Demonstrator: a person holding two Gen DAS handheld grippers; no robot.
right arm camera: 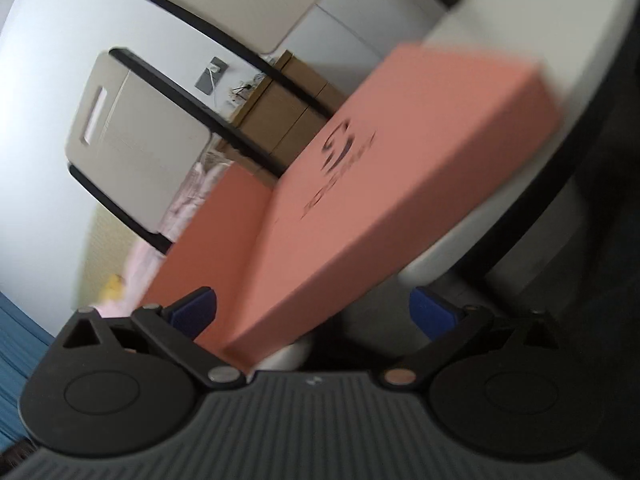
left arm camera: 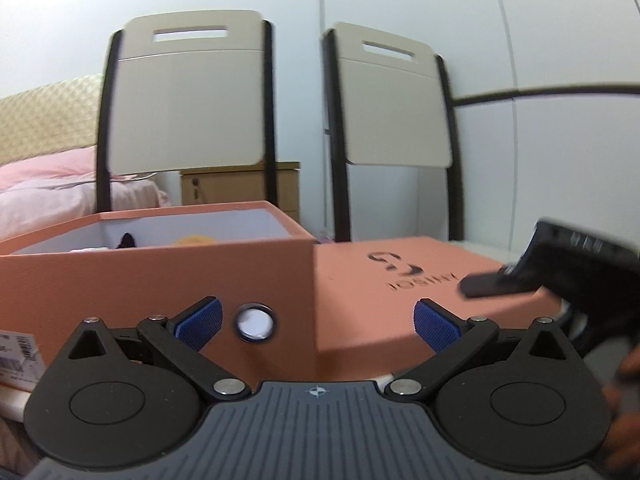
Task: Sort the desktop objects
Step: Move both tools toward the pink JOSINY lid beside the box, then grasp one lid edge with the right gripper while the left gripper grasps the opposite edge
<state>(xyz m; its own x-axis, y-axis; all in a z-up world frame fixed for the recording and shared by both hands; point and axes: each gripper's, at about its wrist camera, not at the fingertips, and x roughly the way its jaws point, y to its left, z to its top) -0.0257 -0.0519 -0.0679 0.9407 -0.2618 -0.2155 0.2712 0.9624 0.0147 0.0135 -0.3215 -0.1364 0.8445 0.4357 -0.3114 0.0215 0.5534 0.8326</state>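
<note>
An open orange box [left arm camera: 160,276] stands right in front of my left gripper [left arm camera: 316,322], with a metal-ringed hole [left arm camera: 255,323] in its near wall. Inside it I glimpse a yellow thing [left arm camera: 195,239] and a black thing [left arm camera: 127,241]. Its orange lid [left arm camera: 420,280], printed with a dark logo, lies to the right. My left gripper is open and empty. My right gripper [right arm camera: 314,314] is open and empty, tilted, close to the lid [right arm camera: 380,184]; it also shows in the left wrist view [left arm camera: 560,268] over the lid's right end.
Two beige chairs [left arm camera: 188,100] with black frames stand behind the white table [right arm camera: 460,256]. A wooden cabinet [left arm camera: 240,188] and a bed with pink bedding [left arm camera: 48,184] lie beyond. A labelled packet [left arm camera: 16,356] sits at the left.
</note>
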